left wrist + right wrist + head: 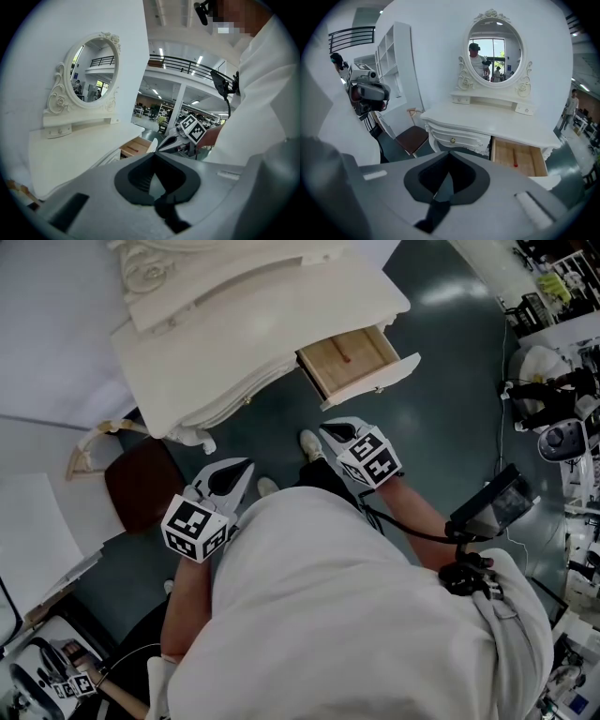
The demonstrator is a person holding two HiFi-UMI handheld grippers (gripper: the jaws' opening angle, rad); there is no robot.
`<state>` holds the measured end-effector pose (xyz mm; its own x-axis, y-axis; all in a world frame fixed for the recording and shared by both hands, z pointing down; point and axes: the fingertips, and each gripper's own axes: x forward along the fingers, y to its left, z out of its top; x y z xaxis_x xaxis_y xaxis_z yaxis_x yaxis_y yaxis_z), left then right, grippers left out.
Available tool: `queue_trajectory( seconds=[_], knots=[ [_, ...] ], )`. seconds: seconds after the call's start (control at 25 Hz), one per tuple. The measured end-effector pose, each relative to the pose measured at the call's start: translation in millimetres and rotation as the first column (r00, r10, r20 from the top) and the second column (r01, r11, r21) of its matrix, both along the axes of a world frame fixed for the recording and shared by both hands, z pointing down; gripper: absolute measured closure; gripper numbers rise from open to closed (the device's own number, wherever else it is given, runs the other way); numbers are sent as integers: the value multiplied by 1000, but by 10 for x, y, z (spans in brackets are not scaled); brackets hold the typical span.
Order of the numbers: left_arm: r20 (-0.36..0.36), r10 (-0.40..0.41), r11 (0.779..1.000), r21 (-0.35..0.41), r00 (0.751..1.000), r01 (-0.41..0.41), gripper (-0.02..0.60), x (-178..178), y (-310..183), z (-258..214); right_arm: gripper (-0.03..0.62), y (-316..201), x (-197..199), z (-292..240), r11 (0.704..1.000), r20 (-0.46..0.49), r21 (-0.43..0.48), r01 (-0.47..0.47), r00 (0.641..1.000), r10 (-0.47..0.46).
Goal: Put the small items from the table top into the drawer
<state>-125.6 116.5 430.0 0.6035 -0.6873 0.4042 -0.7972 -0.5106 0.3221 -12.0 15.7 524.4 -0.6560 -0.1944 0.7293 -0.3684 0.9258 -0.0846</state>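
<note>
Left tongs (244, 466) and right tongs (327, 427) hang clenched, empty, near the open drawer (373, 388).

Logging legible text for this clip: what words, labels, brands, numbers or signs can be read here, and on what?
No readable text; nothing can be quoted.
Left cube on the left gripper: black-and-white square pattern, no characters.
Right cube on the right gripper: same.
Dressing table, mirror, drawer: no print.
Equipment at the head view's right edge: too small to read.
</note>
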Motion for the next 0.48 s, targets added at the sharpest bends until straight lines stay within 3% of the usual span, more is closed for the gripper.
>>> queue_trajectory(
  seconds=[0.48],
  knots=[
    [1,5,1000,-7,1000,-5,581,-4,-8,-22,594,50,-35,-38,1000,5,-1,11,1000,-11]
  ],
)
